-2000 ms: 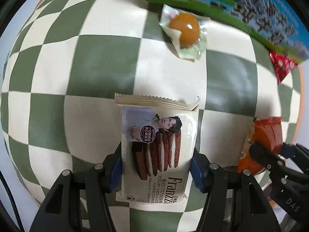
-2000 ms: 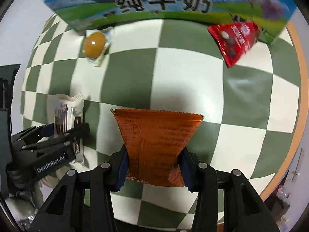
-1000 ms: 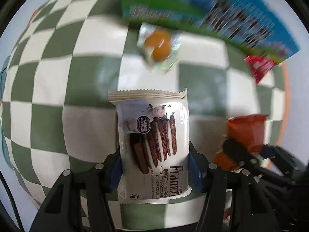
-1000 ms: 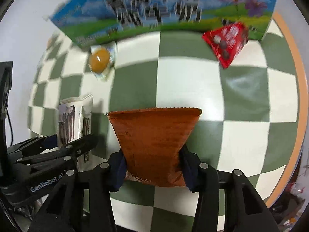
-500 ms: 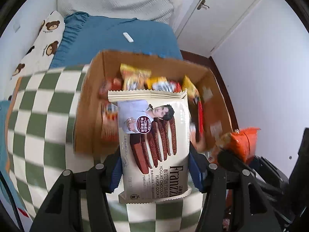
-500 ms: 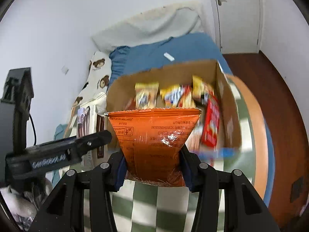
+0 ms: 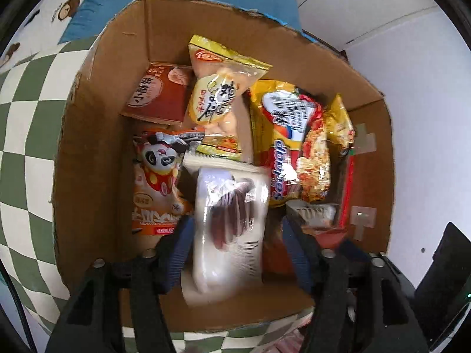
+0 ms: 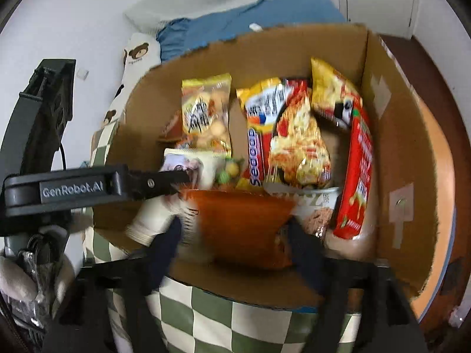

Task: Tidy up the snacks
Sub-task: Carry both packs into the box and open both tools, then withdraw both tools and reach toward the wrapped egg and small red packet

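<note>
Both over cardboard box [image 7: 88, 158]. Left gripper [image 7: 235, 235] jaws just opening, apart; cookie pack [image 7: 229, 223] loose btwn them. Right gripper [image 8: 235, 235] just opening, apart; orange bag [image 8: 241, 223] btwn, inside box.

Both wrist views look steeply down, close, into one shared cardboard box [image 7: 88, 153].

Both tools opened; packets dropping into box [image 7: 88, 135].

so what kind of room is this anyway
Most likely a bedroom at home. Behind the cardboard box of snacks lies a bed with a blue blanket and a teddy-bear pillow, and a white door stands in the corner.
</note>
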A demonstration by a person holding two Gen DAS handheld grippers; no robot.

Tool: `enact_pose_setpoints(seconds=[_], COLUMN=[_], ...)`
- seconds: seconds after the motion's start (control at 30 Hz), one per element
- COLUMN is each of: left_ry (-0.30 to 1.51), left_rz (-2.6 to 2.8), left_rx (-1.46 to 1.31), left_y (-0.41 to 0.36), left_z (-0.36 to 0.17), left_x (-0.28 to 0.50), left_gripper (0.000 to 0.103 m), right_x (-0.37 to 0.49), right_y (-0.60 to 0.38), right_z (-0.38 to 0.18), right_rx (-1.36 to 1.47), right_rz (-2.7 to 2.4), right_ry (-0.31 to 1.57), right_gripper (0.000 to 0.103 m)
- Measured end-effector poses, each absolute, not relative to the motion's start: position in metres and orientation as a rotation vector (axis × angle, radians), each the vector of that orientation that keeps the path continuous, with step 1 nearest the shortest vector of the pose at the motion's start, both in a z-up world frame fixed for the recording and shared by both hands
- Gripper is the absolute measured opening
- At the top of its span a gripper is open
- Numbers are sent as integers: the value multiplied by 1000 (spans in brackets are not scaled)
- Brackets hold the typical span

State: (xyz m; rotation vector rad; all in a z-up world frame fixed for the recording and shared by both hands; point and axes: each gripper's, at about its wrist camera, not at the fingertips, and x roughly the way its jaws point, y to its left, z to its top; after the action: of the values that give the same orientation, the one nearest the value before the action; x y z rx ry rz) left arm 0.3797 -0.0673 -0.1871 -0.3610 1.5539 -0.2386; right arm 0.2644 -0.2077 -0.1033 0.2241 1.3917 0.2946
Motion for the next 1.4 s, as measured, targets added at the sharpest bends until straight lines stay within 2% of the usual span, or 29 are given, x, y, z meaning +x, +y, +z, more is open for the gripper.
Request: enact_pose_setpoints(seconds=[0.07, 0.13, 0.63, 0.97, 1.4], left_ry=[1542, 1522, 1278, 1147, 951], left_rz=[-232, -226, -66, -65, -69], left_rx=[-328, -313, -117, -87, -50], left_y=[-68, -67, -51, -56, -55], left_z=[-185, -178, -124, -83, -26], left_x=[379, 378, 337, 296, 207], left_gripper=[93, 93, 93, 93, 93], right_x=[264, 262, 249, 215, 131], right_y=[-211, -215, -233, -231, -234], right_z=[-105, -104, -69, -16, 56], right_rx=[210, 209, 123, 76, 21], right_rz=[276, 259, 124, 115, 90], right_ry=[1393, 1393, 1312, 1182, 982], right_gripper=[92, 96, 97, 97, 97])
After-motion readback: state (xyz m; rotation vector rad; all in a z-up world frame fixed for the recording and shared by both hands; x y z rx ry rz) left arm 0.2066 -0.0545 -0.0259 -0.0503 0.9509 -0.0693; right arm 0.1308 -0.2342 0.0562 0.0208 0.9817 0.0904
